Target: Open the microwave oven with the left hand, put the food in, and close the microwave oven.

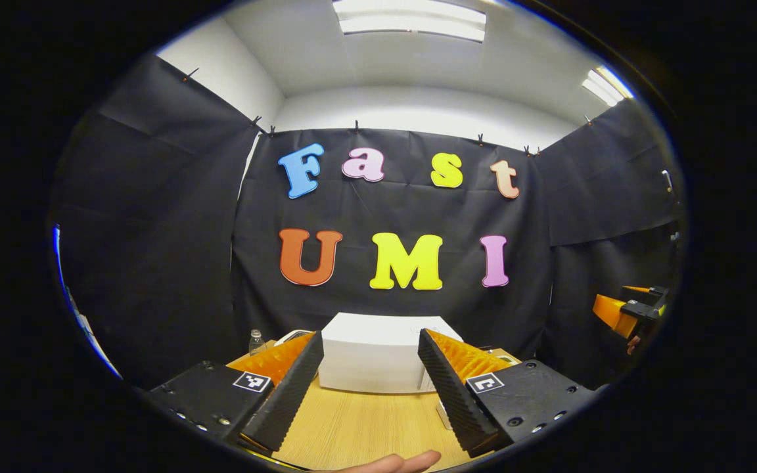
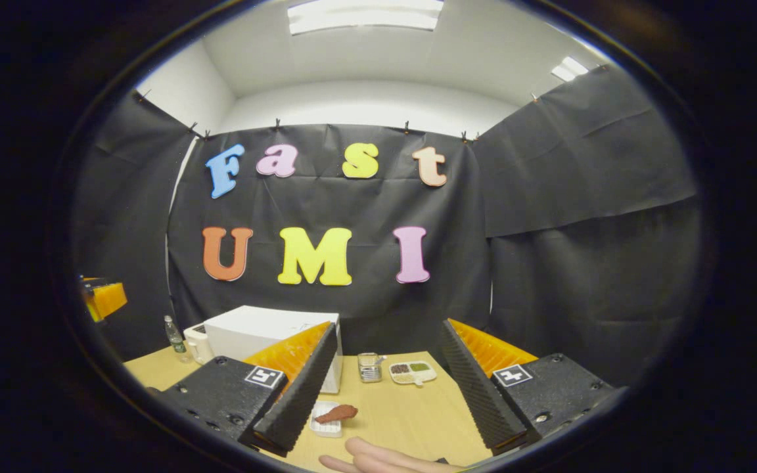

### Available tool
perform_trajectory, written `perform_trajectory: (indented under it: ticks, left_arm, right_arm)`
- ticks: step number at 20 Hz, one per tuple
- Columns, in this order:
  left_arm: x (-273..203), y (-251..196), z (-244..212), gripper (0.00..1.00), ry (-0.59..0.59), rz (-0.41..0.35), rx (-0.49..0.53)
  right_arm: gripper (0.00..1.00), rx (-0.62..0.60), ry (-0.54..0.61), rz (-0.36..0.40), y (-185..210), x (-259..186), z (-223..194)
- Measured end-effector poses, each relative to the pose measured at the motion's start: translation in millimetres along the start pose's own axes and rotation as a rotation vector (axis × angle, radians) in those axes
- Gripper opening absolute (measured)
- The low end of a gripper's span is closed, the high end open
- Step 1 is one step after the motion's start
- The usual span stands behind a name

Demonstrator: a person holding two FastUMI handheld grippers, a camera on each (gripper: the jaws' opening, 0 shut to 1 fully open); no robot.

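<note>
**Task not yet begun: microwave closed, food on the tabletop**

Nearest, we log the left claw (image 1: 368, 387) spread wide and empty, and the right claw (image 2: 385, 387) likewise released. Next, on the tabletop (image 2: 405, 414), the food (image 2: 336, 414) lies in its small tray, near the microwave's front. Beyond it stands the white microwave oven (image 1: 375, 361); its door looks closed, though our angle is poor. Opening, loading and closing all remain.
</note>
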State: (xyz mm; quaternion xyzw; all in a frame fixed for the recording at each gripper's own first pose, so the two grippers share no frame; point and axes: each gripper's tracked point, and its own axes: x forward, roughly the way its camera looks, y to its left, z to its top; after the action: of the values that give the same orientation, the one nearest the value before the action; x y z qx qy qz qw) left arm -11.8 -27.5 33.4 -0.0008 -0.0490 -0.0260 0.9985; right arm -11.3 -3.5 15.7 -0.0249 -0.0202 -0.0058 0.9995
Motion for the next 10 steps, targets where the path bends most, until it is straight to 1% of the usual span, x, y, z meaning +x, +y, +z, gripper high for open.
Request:
perform_trajectory:
  ticks: [1, 3, 4, 6, 7, 8, 9, 10]
  left_arm:
    - [3.5, -1.9, 0.7, 0.92, -0.004, -0.004, -0.006]
    - [13.0, -5.1, -7.3, 0.92, 0.012, -0.007, -0.013]
    - [18.5, -6.5, -12.6, 0.92, 0.027, -0.010, -0.015]
    - [32.7, -14.4, -21.8, 0.92, 0.052, -0.027, -0.017]
    - [40.0, -18.5, -24.8, 0.92, 0.056, -0.040, -0.023]
    - [49.5, -27.4, -27.5, 0.93, 0.053, -0.068, -0.039]
    - [59.2, -34.9, -34.0, 0.92, 0.057, -0.092, -0.055]
    - [68.6, -38.9, -40.0, 0.92, 0.064, -0.100, -0.067]
  right_arm:
    - [1.00, -0.001, -0.005, 0.011, 1.4, -0.9, 0.6]
    - [1.00, 0.002, -0.004, 0.020, 1.1, 0.2, -1.1]
    - [0.90, -0.001, -0.002, 0.019, -0.1, 0.7, -1.4]
    - [0.91, -0.004, -0.010, 0.016, -2.1, 1.2, 0.3]
    - [1.00, -0.007, -0.016, 0.015, -3.3, 1.0, 1.4]
    - [0.90, -0.009, -0.017, 0.016, -3.7, 0.7, 1.4]
    - [1.00, -0.011, -0.019, 0.020, -3.2, 1.0, -0.1]
    - [1.00, -0.016, -0.016, 0.025, -2.7, 2.0, -1.9]
